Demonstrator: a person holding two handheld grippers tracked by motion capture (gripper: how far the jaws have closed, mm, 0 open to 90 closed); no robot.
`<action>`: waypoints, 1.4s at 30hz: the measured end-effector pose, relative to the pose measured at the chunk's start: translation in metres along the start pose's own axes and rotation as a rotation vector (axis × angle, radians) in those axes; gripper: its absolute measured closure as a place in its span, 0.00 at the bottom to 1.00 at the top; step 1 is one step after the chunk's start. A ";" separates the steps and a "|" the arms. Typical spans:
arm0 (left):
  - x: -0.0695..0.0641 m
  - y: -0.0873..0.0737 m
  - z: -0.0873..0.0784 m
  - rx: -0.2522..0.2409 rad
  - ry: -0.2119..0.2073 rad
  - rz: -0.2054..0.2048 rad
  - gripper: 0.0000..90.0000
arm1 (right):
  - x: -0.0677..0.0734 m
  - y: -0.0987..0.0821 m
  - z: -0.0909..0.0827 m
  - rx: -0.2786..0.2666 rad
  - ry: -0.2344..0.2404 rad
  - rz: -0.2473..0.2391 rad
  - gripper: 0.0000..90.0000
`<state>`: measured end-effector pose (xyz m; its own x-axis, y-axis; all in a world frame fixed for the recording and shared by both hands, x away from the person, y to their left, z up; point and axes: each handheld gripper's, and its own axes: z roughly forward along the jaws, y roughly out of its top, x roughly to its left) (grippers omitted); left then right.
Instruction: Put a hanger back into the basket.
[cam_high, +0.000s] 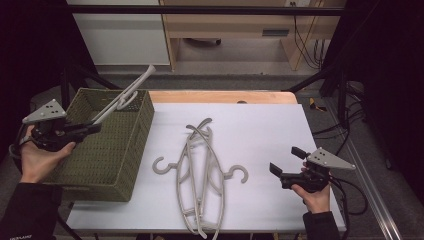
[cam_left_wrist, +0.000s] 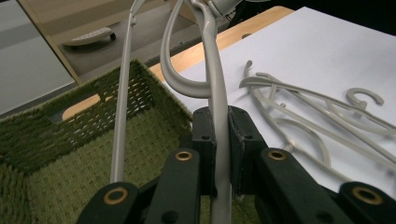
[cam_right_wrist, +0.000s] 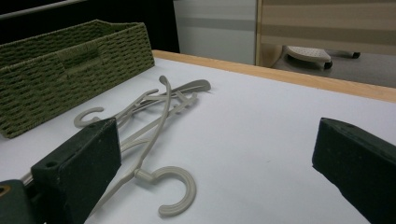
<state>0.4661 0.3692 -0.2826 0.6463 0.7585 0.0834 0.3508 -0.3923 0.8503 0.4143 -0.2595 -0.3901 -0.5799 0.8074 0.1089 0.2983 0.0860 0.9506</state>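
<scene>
Counting one held hanger (cam_high: 122, 97), one basket (cam_high: 120, 165)

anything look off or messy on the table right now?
Mildly. The pale grey plastic hangers on the white table lie crossed in a tangled pile, hooks pointing opposite ways. One more grey hanger, clamped in the left gripper, juts up at a slant over the green woven basket. No visible damage.

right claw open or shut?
Open. The right claw has its jaws spread wide with nothing between them, near the hangers on the table.
</scene>
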 end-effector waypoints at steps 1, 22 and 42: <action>0.002 -0.003 0.000 0.005 -0.002 -0.007 0.91 | 0.000 0.000 0.001 0.002 0.000 0.000 0.02; 0.022 -0.056 -0.008 0.048 -0.024 -0.033 0.91 | 0.001 -0.001 0.002 0.006 -0.001 0.000 0.02; 0.024 -0.068 0.007 0.108 -0.006 -0.015 0.91 | 0.001 -0.002 0.004 0.011 0.001 0.000 0.02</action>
<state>0.4626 0.4097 -0.3419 0.6442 0.7618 0.0680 0.4308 -0.4349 0.7907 0.4159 -0.2568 -0.3929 -0.5805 0.8069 0.1091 0.3069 0.0927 0.9472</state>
